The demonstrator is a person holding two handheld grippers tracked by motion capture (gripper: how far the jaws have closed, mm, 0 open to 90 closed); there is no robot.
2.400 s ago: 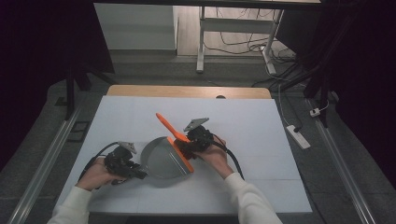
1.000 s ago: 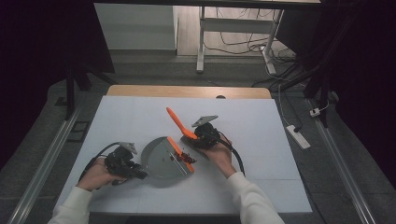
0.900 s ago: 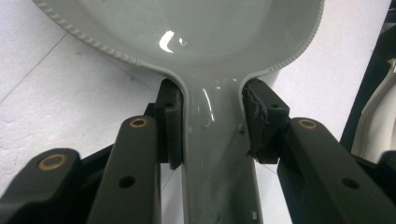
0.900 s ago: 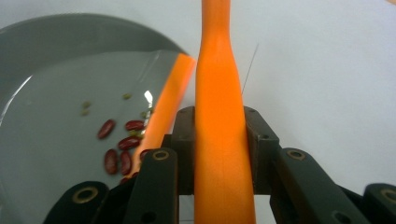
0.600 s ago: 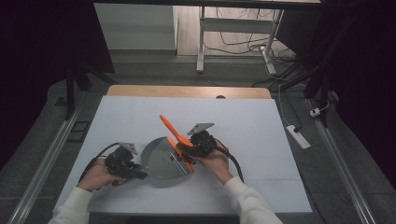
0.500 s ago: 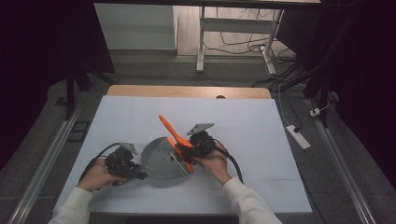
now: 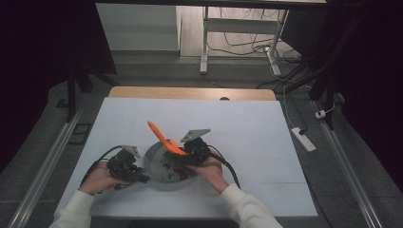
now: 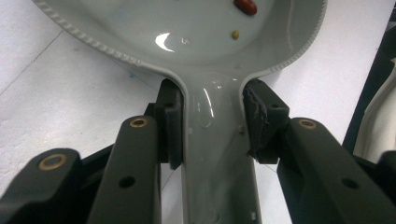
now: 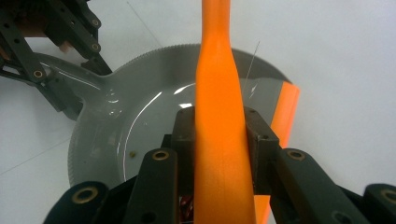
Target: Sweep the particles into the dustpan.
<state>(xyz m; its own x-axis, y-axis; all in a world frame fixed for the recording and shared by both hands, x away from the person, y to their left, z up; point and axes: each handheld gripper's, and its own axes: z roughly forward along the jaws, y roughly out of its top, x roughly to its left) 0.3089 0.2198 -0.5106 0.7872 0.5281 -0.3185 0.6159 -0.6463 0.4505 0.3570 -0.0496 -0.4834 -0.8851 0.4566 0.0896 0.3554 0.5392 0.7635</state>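
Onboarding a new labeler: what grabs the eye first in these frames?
The bright orange spatula, clamped in the right gripper and slanting over the grey pan near the table's front edge. Next, the left gripper shut on the pan's handle, with red beans scattered inside the pan.

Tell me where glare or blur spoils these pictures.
High view: dark surroundings, evenly lit white table, sharp enough. Left gripper view: bright glints on the grey pan and its handle; the near gripper arms look soft. Right gripper view: highlights streak the pan's glossy floor; the orange spatula close to the lens is blurred.
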